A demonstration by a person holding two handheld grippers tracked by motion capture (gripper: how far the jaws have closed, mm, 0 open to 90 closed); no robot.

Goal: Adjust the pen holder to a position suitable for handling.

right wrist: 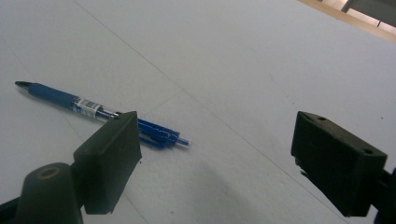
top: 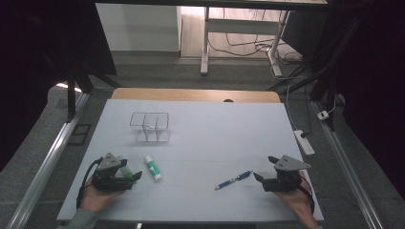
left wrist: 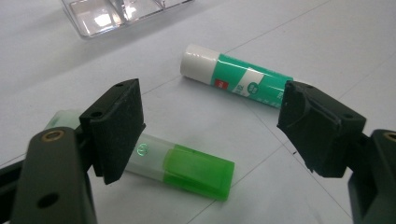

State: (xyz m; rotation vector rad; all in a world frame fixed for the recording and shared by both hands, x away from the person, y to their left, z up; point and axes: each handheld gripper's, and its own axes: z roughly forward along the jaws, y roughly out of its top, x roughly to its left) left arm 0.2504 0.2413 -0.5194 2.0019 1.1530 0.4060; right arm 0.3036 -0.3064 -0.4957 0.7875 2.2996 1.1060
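Observation:
A green glue stick (top: 154,168) (left wrist: 236,77) with a white cap lies on the white mat, front left. Beside it lies a short marker (top: 127,171) (left wrist: 187,168) with a clear body and a green cap. My left gripper (top: 133,171) (left wrist: 212,116) hovers open just over the marker, whose body runs under one jaw. No pad touches it. A blue pen (top: 233,180) (right wrist: 100,112) lies front right. My right gripper (top: 263,168) (right wrist: 219,140) stands open just right of the pen's clip end, with bare mat between its jaws.
A clear plastic organizer (top: 150,127) (left wrist: 116,11) with several compartments stands at the mat's back left. The white mat (top: 215,133) covers a wooden table (top: 191,94). A power strip (top: 304,141) lies on the floor to the right.

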